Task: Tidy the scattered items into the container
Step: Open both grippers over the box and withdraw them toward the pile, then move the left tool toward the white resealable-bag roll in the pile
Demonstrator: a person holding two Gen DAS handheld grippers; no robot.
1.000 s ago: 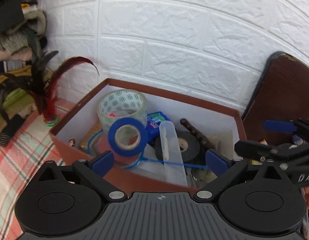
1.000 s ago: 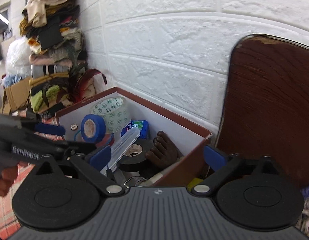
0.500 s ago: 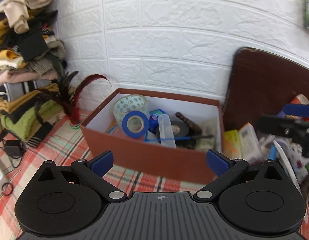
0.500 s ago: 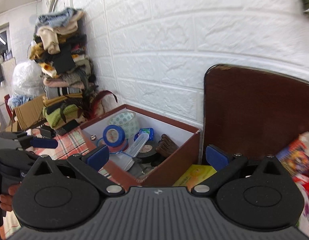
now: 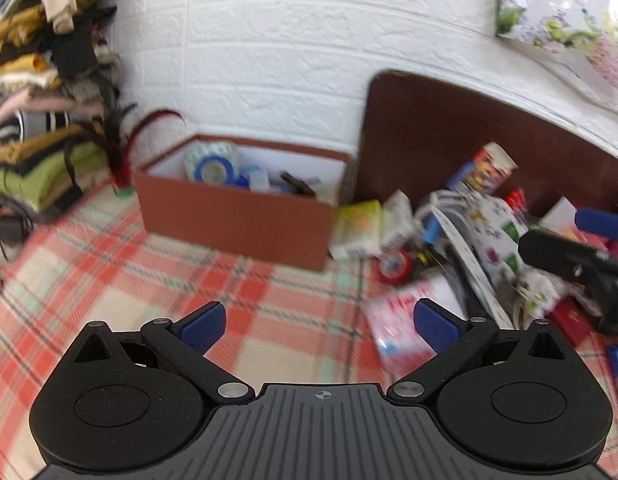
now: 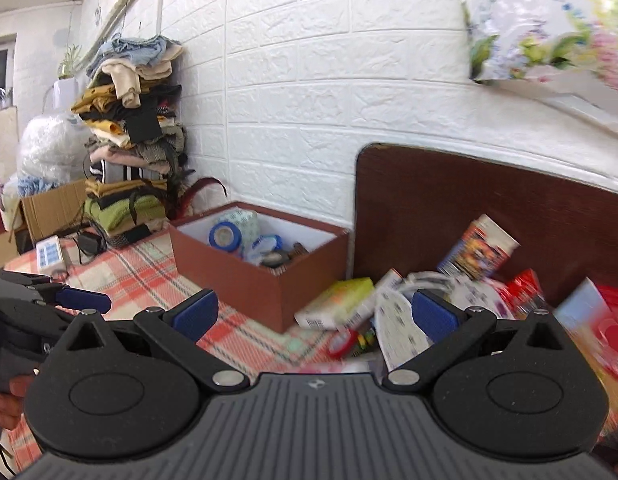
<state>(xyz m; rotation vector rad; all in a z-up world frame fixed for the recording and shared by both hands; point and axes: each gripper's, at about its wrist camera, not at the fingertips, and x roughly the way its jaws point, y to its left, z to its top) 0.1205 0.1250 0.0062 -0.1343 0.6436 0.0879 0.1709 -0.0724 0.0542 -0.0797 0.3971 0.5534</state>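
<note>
Both the left hand-held gripper [image 5: 319, 322] and right hand-held gripper [image 6: 315, 312] gape wide and empty, the brown cardboard box [image 5: 233, 216] at eleven o'clock, scattered packets [image 5: 469, 236] at two, their printing blurred.

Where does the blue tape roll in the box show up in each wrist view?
Left wrist: blue tape roll sits upper left of centre, at the brown box's left end.
Right wrist: blue tape roll sits left of centre, same end.
Shared landmark: dark wooden board.
</note>
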